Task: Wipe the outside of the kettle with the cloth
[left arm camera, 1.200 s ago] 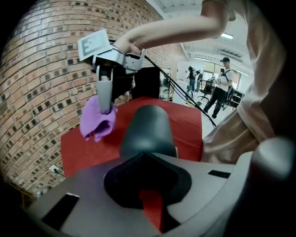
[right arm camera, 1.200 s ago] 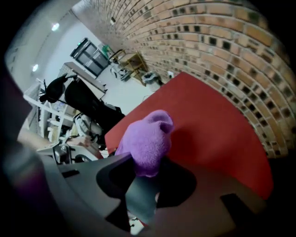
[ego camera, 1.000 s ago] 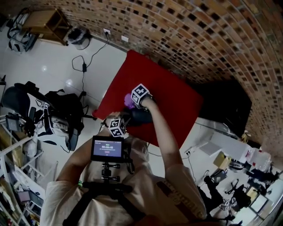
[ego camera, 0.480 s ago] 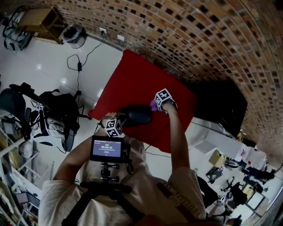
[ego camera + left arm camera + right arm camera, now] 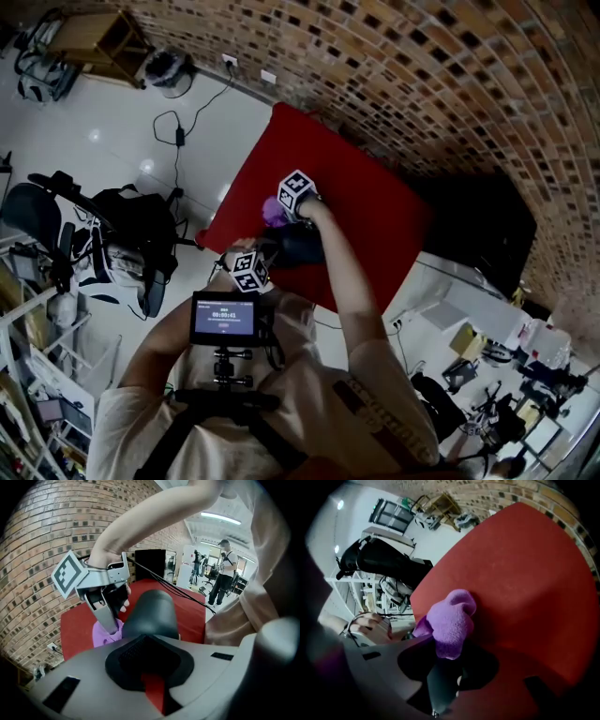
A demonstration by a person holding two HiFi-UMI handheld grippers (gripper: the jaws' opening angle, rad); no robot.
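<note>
A dark kettle [image 5: 298,247] stands near the front edge of the red table [image 5: 375,216]. In the left gripper view its rounded body [image 5: 152,613] rises just beyond the jaws of my left gripper [image 5: 150,667], which is shut on the kettle. My right gripper [image 5: 281,208] is at the kettle's far left side, shut on a purple cloth [image 5: 272,212]. In the left gripper view the cloth [image 5: 105,632] presses against the kettle's left flank under the right gripper [image 5: 107,618]. In the right gripper view the bunched cloth [image 5: 449,620] sticks out of the jaws over the table [image 5: 525,583].
A brick wall [image 5: 422,84] runs behind the table. A black chair with bags [image 5: 131,239] and a cable [image 5: 178,141] are on the white floor to the left. A black cabinet [image 5: 483,225] stands to the right. A person [image 5: 222,576] stands far back.
The right gripper swung with the cloth to the kettle's right side, then came back to its far left side. The left gripper and the kettle stayed put.
</note>
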